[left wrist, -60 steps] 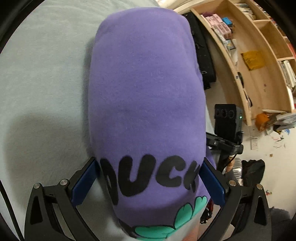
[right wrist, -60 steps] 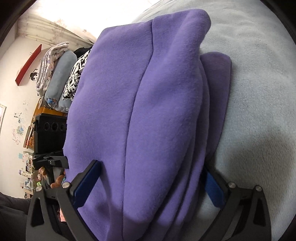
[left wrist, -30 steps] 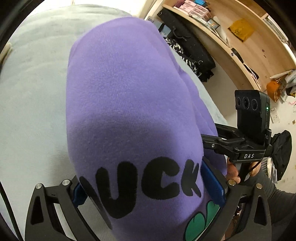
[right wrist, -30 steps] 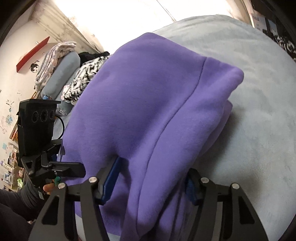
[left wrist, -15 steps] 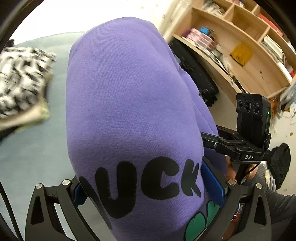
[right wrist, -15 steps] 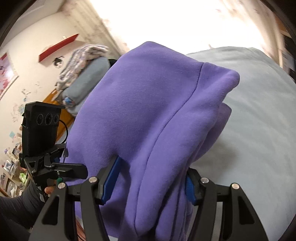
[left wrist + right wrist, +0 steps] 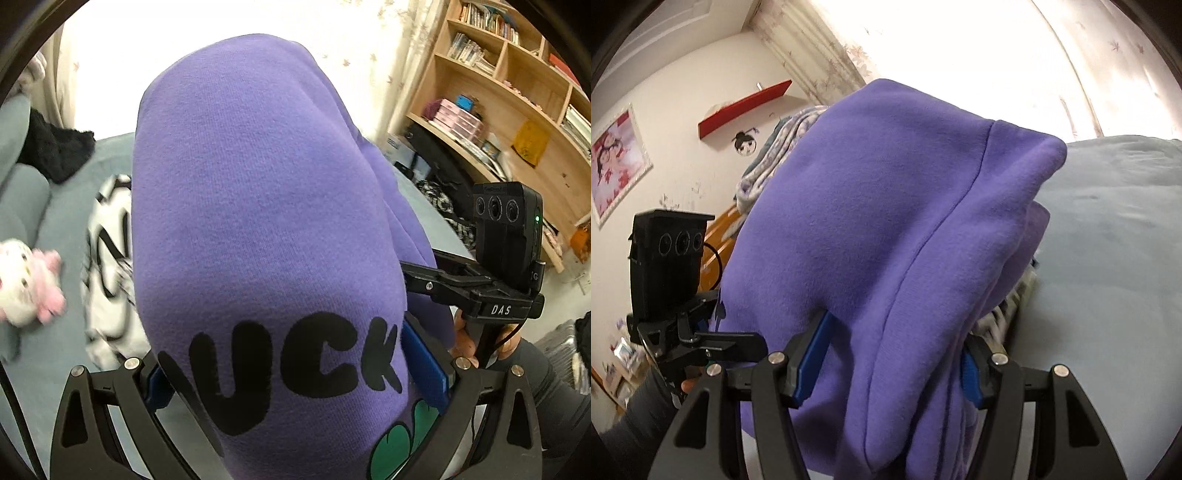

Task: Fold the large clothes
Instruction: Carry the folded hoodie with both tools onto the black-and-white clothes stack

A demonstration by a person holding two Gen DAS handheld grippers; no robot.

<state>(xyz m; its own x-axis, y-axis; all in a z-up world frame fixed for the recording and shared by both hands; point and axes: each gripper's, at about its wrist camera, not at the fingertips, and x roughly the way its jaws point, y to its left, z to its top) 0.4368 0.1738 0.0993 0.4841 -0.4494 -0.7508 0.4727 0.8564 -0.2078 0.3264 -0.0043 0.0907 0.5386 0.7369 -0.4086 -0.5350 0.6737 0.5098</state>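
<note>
1. Many books fill the shelf compartments at upper right.
2. Left gripper fingers clamp the folded hoodie, which fills mid-frame.
3. Right gripper fingers likewise pinch it.

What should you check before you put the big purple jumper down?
1. Left hand-held gripper clamped on the folded purple jumper: ok.
2. Right hand-held gripper clamped on it too: ok.
3. Fold staying neat, layers stacked: ok.
4. Jumper lifted off the grey bed cover: ok.
5. Landing spot free: not ok, a black-and-white garment lies under it.
6. Pink and white plush toy out of the way: ok.
</note>
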